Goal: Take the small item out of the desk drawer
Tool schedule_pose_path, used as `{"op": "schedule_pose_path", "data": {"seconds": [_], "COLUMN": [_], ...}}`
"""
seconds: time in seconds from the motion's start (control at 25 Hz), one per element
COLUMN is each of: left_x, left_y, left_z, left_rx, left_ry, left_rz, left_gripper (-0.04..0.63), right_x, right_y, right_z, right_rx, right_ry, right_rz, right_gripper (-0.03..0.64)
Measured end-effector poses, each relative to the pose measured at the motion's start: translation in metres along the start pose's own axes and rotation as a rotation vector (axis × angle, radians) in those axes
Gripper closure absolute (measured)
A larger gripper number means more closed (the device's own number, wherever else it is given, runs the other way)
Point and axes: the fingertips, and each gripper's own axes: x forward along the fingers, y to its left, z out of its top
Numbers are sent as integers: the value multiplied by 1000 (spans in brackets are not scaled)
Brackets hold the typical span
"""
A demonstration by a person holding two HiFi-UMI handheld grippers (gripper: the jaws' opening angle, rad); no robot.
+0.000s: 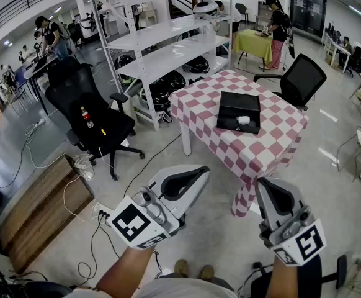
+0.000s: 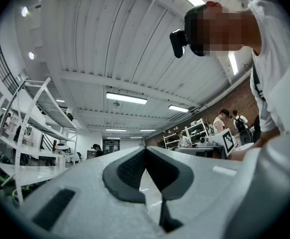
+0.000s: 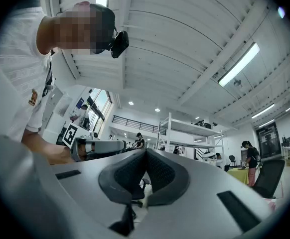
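A black desk drawer box [image 1: 239, 108] stands on the table with the red-and-white checked cloth [image 1: 273, 143], several steps ahead of me. A small white item [image 1: 243, 120] lies in its near part; I cannot tell how far the drawer is pulled out. My left gripper [image 1: 190, 177] and right gripper [image 1: 273, 190] are held low in front of my body, far from the table. Both are shut and empty. In the left gripper view the left gripper [image 2: 145, 150] points at the ceiling with its pads together. The right gripper [image 3: 145, 152] does the same in its own view.
A black office chair [image 1: 90, 113] with a bottle on it stands at the left, and a white shelf rack [image 1: 168, 45] behind the table. Another black chair [image 1: 301, 79] is at the table's far right. Cables and a power strip [image 1: 100, 211] lie on the floor. People work at the back.
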Motion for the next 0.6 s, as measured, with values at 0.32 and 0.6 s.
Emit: {"op": "schedule_pose_path", "data": {"seconds": [0.32, 0.6], "left_x": [18, 40], "left_y": [-1, -4], "left_z": [-10, -14], "left_rx": [-2, -4], "left_ry": [3, 2], "left_rz": [7, 29], "left_gripper": [581, 581], "right_x": [-7, -17], "right_y": [-16, -37], "right_z": [-7, -8], "right_rx": [16, 13], "right_ry": [2, -4], "right_rz": [14, 34], "right_gripper": [606, 606]}}
